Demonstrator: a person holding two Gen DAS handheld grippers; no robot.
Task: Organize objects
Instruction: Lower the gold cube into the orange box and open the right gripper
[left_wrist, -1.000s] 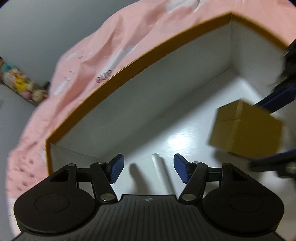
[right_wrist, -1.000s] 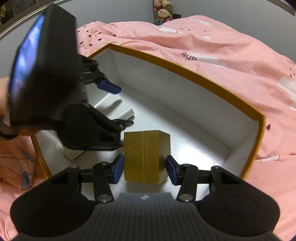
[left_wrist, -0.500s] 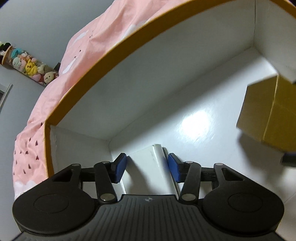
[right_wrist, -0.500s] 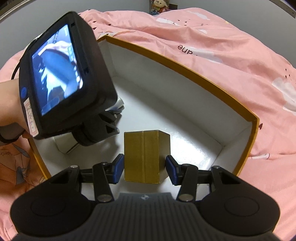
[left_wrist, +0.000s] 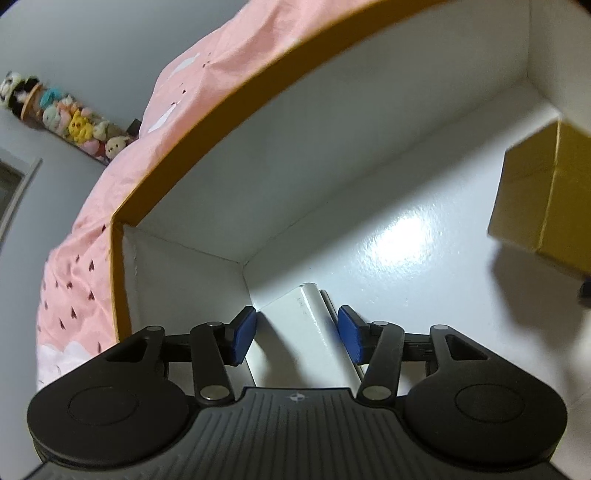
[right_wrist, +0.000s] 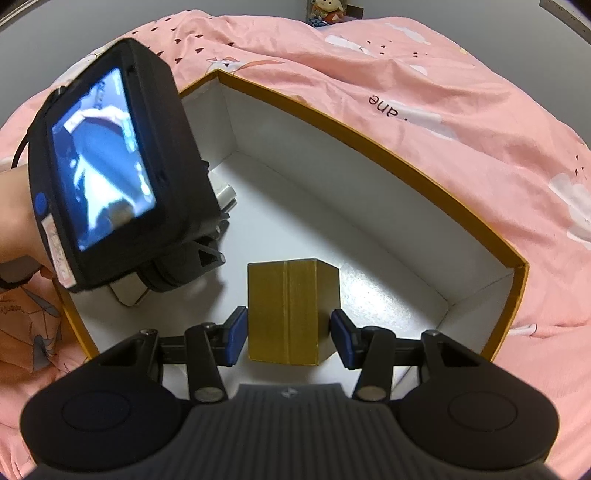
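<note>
A large box (right_wrist: 369, 144) with an orange rim and white inside lies on a pink bed. My right gripper (right_wrist: 289, 339) is shut on a small gold carton (right_wrist: 291, 310) and holds it over the box floor; the carton also shows at the right edge of the left wrist view (left_wrist: 543, 195). My left gripper (left_wrist: 296, 338) straddles a flat white box (left_wrist: 303, 332) in the big box's near-left corner. Its blue pads (left_wrist: 243, 334) stand close to the white box's sides with small gaps, so it is open. The left gripper body (right_wrist: 110, 177) hides most of the white box in the right wrist view.
Pink bedding (right_wrist: 443, 92) with small hearts surrounds the box. Plush toys (left_wrist: 74, 122) line a shelf on the grey wall. The box's white walls (left_wrist: 332, 147) rise close around both grippers. A hand (right_wrist: 14, 218) holds the left gripper.
The left gripper has moved deeper into the box's left corner and narrowed its jaws around the white box. The right gripper has kept its hold on the gold carton, nearly still.
</note>
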